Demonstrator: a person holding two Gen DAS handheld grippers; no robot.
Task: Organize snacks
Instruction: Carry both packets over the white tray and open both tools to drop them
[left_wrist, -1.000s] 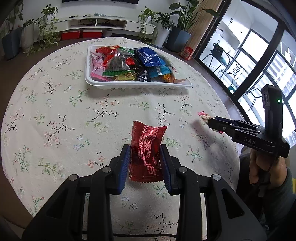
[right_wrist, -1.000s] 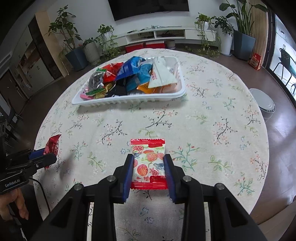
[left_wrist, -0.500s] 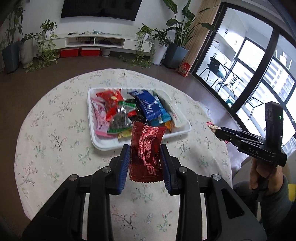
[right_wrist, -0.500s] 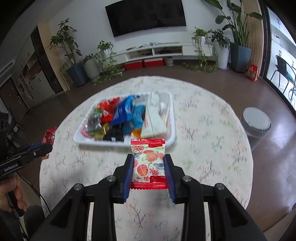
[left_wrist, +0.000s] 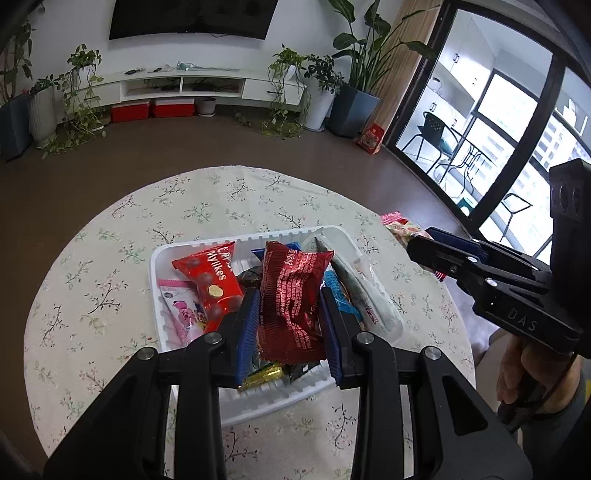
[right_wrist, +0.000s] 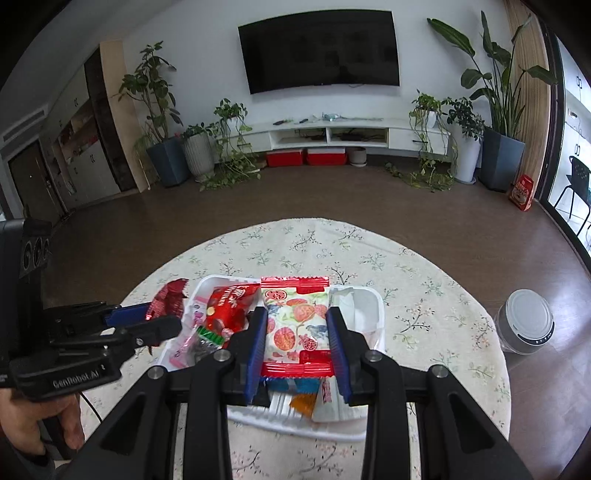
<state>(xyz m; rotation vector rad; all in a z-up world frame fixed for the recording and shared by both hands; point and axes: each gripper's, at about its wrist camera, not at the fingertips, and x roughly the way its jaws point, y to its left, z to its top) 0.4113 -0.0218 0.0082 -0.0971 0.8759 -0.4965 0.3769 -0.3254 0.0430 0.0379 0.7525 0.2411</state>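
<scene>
My left gripper (left_wrist: 290, 302) is shut on a dark red foil snack packet (left_wrist: 291, 295) and holds it above the white tray (left_wrist: 157, 258) full of snacks. My right gripper (right_wrist: 297, 326) is shut on a white packet with red fruit print (right_wrist: 295, 321), also above the white tray (right_wrist: 373, 295). In the left wrist view the right gripper (left_wrist: 419, 245) with its fruit packet (left_wrist: 400, 229) is over the tray's right end. In the right wrist view the left gripper (right_wrist: 162, 321) with the red packet (right_wrist: 168, 299) is at the tray's left end.
The tray sits on a round table with a floral cloth (left_wrist: 92, 266). In it lie a red Mylikes bag (left_wrist: 208, 273), a pink packet (left_wrist: 181, 302) and several others. A white bin (right_wrist: 526, 321) stands on the floor right of the table.
Both grippers rose and moved forward with their packets, from near the table's front edge to above the tray.
</scene>
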